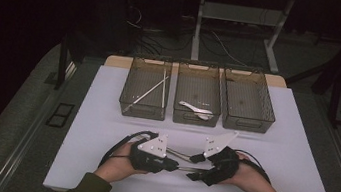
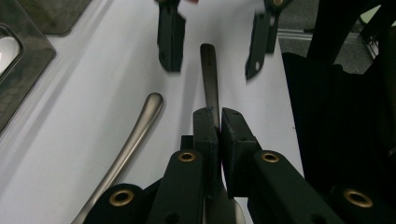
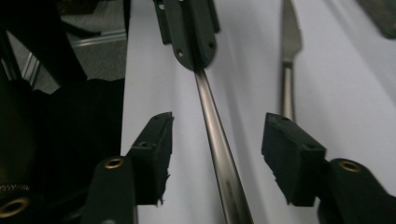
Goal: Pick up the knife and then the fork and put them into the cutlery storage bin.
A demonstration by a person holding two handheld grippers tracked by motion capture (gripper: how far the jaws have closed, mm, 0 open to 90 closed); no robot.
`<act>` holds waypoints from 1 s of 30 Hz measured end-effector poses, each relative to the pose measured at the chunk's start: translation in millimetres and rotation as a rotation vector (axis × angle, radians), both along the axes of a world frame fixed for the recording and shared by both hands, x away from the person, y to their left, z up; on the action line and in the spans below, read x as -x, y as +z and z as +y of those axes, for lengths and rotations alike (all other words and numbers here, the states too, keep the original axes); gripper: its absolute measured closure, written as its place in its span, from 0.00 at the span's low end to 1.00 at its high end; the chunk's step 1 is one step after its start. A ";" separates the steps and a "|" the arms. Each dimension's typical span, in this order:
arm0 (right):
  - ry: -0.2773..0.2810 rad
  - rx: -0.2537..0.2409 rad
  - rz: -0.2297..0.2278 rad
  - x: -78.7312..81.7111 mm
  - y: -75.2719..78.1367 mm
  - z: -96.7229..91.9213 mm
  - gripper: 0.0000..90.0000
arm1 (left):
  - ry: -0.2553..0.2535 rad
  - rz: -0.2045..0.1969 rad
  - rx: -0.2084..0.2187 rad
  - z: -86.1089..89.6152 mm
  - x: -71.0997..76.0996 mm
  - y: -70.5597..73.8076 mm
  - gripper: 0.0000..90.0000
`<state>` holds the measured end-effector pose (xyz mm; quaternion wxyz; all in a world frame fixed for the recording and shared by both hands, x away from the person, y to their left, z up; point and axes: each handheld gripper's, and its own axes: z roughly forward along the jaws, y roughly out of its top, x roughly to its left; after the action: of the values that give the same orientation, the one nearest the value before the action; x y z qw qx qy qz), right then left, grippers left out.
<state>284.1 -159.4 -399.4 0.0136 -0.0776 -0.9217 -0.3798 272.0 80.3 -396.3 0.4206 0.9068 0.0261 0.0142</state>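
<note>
Here the left gripper (image 2: 217,122) has its fingers clamped on a metal utensil handle (image 2: 209,74), which reaches out between the right gripper's (image 3: 217,149) open fingers; if those close off-centre, the handle could twist loose onto the tabletop (image 1: 105,117)

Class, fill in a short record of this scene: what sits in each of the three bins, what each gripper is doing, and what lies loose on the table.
left bin: chopsticks
middle bin: white spoons
right bin: nothing seen inside
left gripper: shut on a metal utensil handle
right gripper: open, jaws either side of that same handle
loose on table: second metal utensil beside the held one
hands: left hand and right hand each hold a gripper
</note>
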 end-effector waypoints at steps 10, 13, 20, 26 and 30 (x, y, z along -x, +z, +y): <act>0.080 0.062 0.008 0.7 -6.8 29.2 0.84 | -0.022 -0.003 -0.007 -3.2 2.8 0.6 0.94; 0.098 0.068 -0.007 0.2 -7.8 30.5 0.89 | -0.038 -0.005 -0.009 -4.3 4.0 0.8 0.94; 0.133 0.094 0.008 5.7 -8.8 32.5 0.92 | -0.064 -0.012 -0.009 -6.5 5.4 -2.1 0.93; 0.122 0.119 0.015 4.5 -11.2 32.3 0.93 | 0.001 -0.002 0.025 0.0 0.7 -1.5 0.68; 0.099 0.124 -0.021 -0.5 -10.6 28.1 0.97 | 0.092 0.012 0.109 12.6 -3.2 2.1 0.53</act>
<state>284.6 -131.3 -410.0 0.0177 -0.0286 -0.9463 -0.3214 275.2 92.9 -394.2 0.4679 0.8805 0.0708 0.0265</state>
